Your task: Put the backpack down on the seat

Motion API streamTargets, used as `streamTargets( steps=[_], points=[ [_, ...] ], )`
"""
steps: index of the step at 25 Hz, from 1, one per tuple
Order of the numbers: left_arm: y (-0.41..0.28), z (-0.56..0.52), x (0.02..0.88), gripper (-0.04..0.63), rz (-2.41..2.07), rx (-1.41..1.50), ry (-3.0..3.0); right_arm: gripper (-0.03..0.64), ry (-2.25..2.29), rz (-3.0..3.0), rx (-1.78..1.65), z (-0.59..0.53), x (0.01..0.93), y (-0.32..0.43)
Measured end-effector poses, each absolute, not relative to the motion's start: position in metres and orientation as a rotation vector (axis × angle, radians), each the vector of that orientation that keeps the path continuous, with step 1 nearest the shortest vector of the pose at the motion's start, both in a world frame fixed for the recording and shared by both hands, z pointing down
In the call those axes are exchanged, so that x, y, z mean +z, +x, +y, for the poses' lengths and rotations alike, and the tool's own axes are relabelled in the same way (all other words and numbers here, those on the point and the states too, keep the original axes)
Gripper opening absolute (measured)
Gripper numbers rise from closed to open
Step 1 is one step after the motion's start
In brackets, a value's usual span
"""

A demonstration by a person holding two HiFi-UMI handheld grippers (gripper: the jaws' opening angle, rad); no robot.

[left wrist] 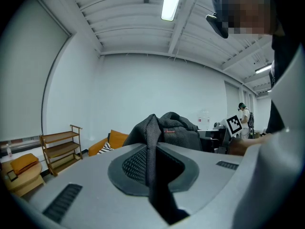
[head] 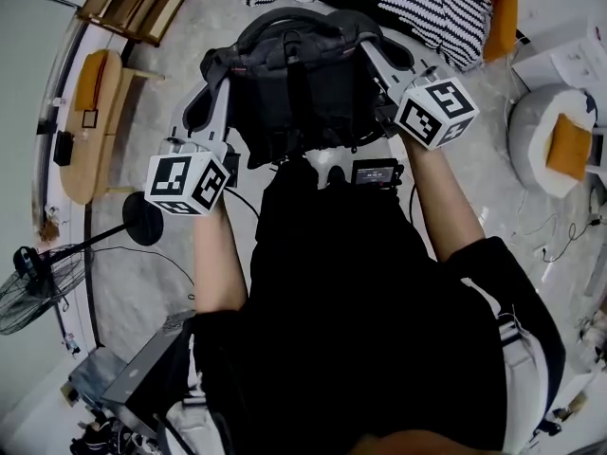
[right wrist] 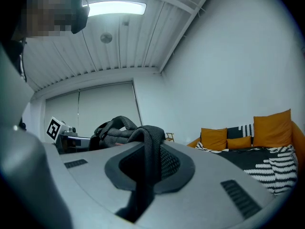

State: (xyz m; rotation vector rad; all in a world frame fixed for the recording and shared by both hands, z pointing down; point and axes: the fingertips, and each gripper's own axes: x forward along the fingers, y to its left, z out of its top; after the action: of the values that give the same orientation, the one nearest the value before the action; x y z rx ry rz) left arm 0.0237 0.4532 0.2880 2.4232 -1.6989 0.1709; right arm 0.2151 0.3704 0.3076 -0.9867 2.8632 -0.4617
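Note:
A dark grey backpack (head: 289,83) hangs between my two grippers, held up in front of the person's body above the floor. My left gripper (head: 212,107) is shut on its left shoulder strap (left wrist: 151,147), and the mesh webbing is pinched between the jaws. My right gripper (head: 373,55) is shut on the other strap (right wrist: 148,151). The backpack's body (left wrist: 181,130) bulges beyond each pair of jaws and shows again in the right gripper view (right wrist: 112,128). A sofa (head: 417,3) with a striped black-and-white cover and orange cushions lies just beyond the backpack.
A round wooden side table (head: 90,126) and a wooden shelf (head: 142,3) stand at the left. A floor fan (head: 33,287) is at the lower left. At the right sits a grey pouf (head: 541,136) with an orange cushion. Cables trail on the floor.

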Motion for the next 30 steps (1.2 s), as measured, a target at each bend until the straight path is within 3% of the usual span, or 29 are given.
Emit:
streamTargets(
  steps=[10,30],
  points=[
    [0.024,0.437,0.3,0.041,-1.646,0.153,2.449,0.046,-1.034,2.823,-0.497,0.355,0.314,0.217],
    [-0.052,0.245,0.29,0.041,-1.569,0.107,2.519,0.046,-0.971,2.767,-0.572,0.165,0.305,0.145]
  ],
)
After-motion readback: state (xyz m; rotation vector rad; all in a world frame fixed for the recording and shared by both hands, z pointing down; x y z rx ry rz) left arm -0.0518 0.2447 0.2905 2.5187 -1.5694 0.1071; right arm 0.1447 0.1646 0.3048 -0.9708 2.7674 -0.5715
